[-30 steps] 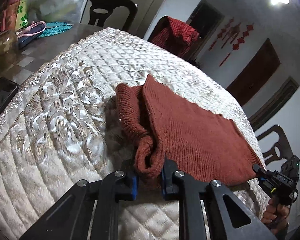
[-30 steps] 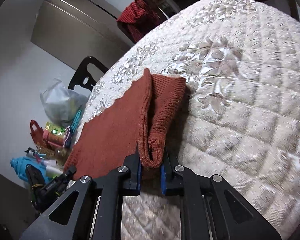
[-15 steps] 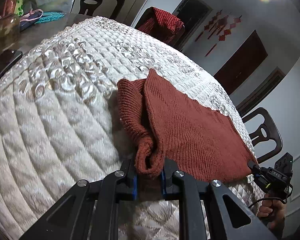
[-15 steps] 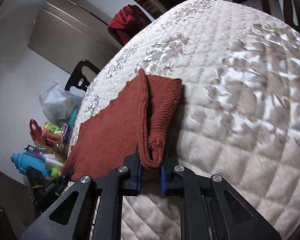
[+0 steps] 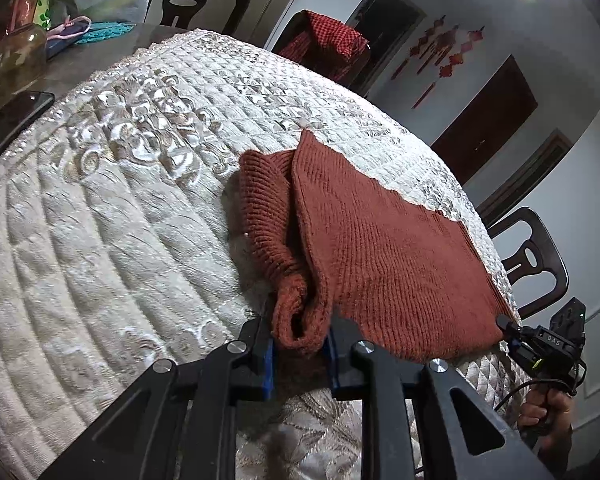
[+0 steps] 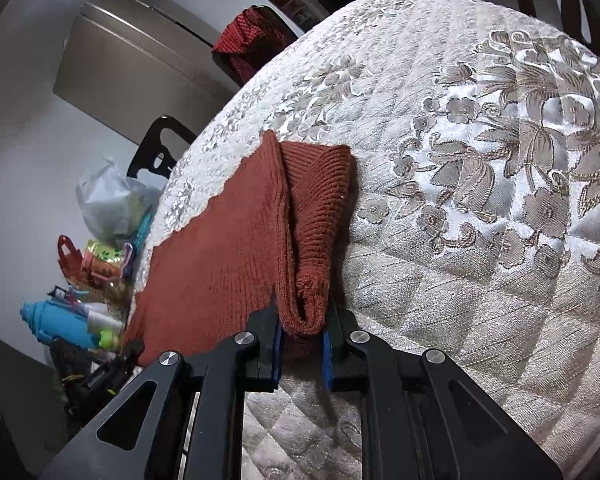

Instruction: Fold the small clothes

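One rust-red knit sweater (image 5: 380, 248), laid across quilted cover (image 5: 120, 208) near the table's front edge; body flat, both sleeves doubled over at either end.

Handling (judged): soft, limp, light; coarse rib knit, so good friction on pads, low slip risk. No stiffness: unsupported parts sag and drag. Not fragile, but loose loops may snag on finger tips. Thick at folded cuffs, thin at single-layer body.

Grip pts: bunched sleeve/hem roll at each near corner; take several layers at once, not a single edge.

Left gripper (image 5: 300, 354): jaws just been easing apart, cuff roll between blue pads, still pinched. Right gripper (image 6: 302, 346): same, jaws just been easing apart, opposite sleeve roll between pads, still pinched.

Count: sweaters 1; sleeves 2; grippers 2; dark chairs visible 3 in left view (image 5: 536, 264); red checked cloth (image 5: 328, 44) on far chair 1.
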